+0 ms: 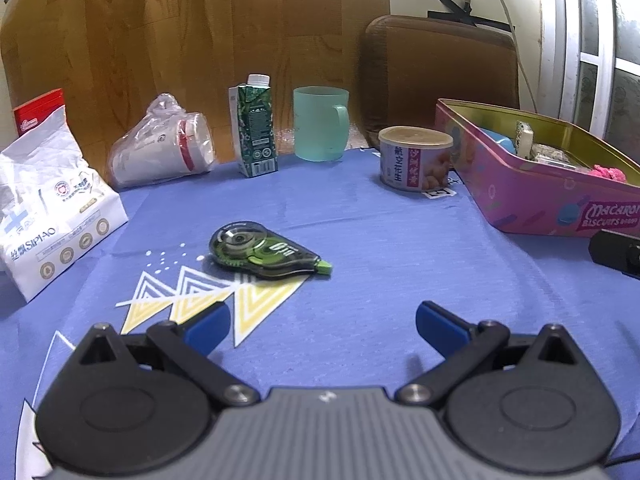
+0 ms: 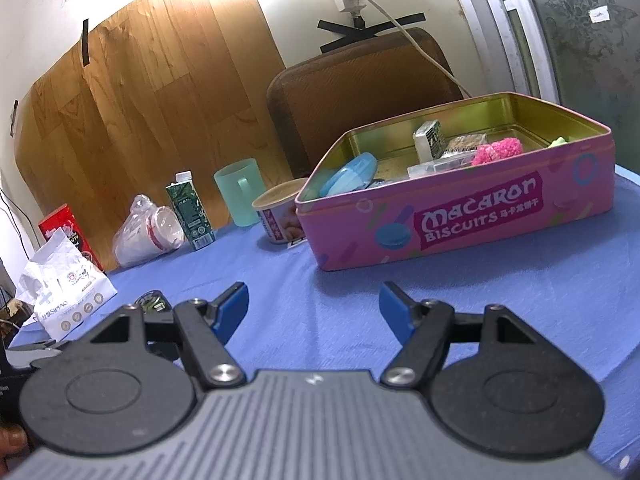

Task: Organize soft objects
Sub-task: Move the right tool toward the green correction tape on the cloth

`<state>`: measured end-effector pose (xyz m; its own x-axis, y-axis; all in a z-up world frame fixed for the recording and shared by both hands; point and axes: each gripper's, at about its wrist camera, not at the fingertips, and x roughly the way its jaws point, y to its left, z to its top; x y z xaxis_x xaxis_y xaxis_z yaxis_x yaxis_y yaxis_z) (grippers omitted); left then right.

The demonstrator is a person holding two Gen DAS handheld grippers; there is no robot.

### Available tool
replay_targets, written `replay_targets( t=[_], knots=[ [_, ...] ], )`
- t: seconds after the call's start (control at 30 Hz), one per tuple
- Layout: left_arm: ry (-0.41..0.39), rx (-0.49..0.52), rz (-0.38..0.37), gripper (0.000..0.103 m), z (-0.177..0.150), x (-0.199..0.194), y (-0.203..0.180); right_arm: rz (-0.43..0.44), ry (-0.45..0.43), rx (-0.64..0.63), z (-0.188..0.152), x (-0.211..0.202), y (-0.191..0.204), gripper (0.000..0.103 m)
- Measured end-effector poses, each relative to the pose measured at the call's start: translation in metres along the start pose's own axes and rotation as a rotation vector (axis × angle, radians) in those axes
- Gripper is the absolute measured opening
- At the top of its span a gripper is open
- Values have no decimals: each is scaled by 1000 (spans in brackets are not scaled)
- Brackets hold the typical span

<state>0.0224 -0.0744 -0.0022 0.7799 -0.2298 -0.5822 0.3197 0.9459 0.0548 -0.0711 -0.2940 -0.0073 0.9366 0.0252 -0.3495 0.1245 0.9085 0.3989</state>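
- Hovering low over the blue cloth (image 1: pixel 380 220): left gripper (image 1: pixel 322 326) with jaws apart and nothing between them, right gripper (image 2: pixel 314 306) likewise spread and empty.
- Lying already in the pink biscuit tin (image 2: pixel 460 216), toward its far right end: a pink fluffy item (image 2: pixel 498 148), likely one of the soft things.
- Standing at the left edge of the cloth, well apart from the tin: a white tissue pack (image 1: pixel 52 208), probably the next soft candidate.
- Risking a wrong pick: correction tape dispenser (image 1: pixel 264 252) lying just ahead of the left jaws, hard plastic and not belonging to the sort.
- Risking a knock-over on any reach toward the back row: drink carton (image 1: pixel 254 132) and round can (image 1: pixel 414 158) standing near the tin's corner.
- Risking a slip or crush: bagged cups (image 1: pixel 164 144) lying on their side in loose film.
- Remaining hard to make out: the tin's other contents, half hidden by its wall; a green scrap at the tin's right rim, cut off.
- Sitting partly out of frame: a red box (image 1: pixel 38 114) behind the tissue pack.
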Motion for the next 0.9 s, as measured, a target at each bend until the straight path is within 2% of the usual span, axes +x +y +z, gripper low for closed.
replay_targets(
  t=[0.57, 0.9],
  knots=[
    [-17, -34, 57, 102, -8, -8, 33, 31, 49, -59, -8, 8, 13, 74],
    [12, -147, 109, 102, -11, -6, 75, 57, 94, -93, -16, 15, 24, 74]
  ],
)
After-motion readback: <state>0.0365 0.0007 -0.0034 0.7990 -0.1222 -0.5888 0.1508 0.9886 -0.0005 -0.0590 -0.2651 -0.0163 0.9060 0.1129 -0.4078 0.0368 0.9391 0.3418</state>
